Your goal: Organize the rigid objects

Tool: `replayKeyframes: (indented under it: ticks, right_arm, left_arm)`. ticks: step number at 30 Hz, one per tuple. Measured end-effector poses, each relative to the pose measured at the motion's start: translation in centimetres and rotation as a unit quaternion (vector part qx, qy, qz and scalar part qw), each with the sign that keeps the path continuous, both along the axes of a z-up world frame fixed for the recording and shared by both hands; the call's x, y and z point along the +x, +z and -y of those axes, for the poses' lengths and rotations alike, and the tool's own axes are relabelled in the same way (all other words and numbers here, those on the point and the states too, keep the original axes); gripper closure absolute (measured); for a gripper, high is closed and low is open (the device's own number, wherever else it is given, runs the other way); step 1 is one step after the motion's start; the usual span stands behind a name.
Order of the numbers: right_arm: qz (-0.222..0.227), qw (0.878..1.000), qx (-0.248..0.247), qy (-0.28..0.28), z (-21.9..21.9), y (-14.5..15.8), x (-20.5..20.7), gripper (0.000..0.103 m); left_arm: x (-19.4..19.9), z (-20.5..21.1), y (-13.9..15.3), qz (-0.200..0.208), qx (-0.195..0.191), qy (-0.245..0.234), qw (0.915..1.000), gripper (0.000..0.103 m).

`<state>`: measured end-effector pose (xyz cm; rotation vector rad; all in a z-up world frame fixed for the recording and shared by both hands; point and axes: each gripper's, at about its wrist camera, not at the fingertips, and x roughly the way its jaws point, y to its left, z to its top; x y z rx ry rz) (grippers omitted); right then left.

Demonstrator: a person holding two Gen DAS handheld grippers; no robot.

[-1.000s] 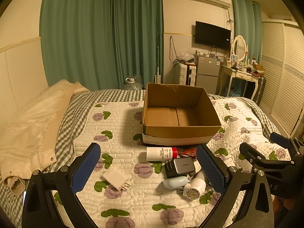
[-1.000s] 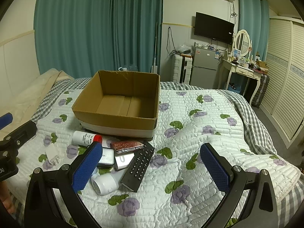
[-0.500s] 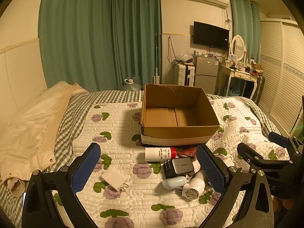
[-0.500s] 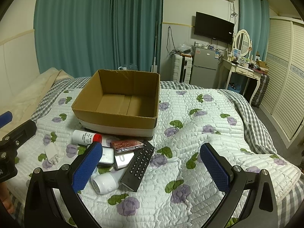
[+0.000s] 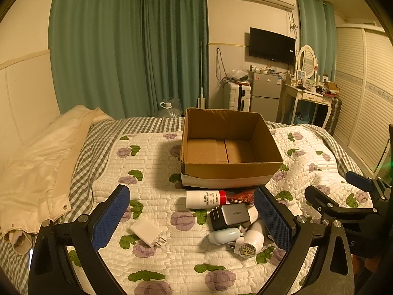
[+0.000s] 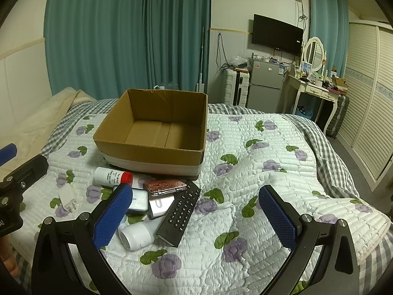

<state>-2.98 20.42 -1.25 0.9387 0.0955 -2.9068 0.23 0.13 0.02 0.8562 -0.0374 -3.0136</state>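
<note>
Brown corrugated cardboard box (image 6: 157,132): matt, rough paper, pale tape band at base. White quilted floral bedspread (image 6: 258,167): soft stitched cloth. Black rectangular remote control (image 6: 180,212): matt plastic. Grey metallic charger block (image 5: 232,215): smooth, slight sheen. White flat plug adapter (image 5: 147,230): glossy plastic, metal prongs. Gripper pads (image 5: 111,217): blue, textured

An open cardboard box (image 5: 231,147) is set upright on the quilt, its interior bare. Just in front of it, a white tube with a red cap (image 5: 205,199) is laid on its side. A glittery reddish case (image 6: 165,186) is placed beside the tube, resting partly on a silver block (image 6: 161,205). A grey charger (image 5: 231,215) is positioned nearby. A black remote (image 6: 180,215) is laid diagonally. A white plug adapter (image 5: 147,231) is located apart, to the left. A white cylindrical device (image 6: 136,234) is laid nearest the cameras.
</note>
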Motion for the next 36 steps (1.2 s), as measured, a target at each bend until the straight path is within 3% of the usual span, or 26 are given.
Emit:
replayKeyframes:
  ticks: [29, 36]
  right_arm:
    - [0.003, 1.000, -0.012, 0.001, -0.6, 0.0, -0.3, 0.000]
    - [0.064, 0.998, 0.000, -0.019, -1.2, -4.2, -2.9, 0.002]
  left_arm:
    - [-0.3, -0.3, -0.4, 0.005, 0.015, -0.005, 0.9999, 0.000]
    - [-2.6, -0.2, -4.0, 0.048, 0.001, 0.017, 0.9987, 0.001]
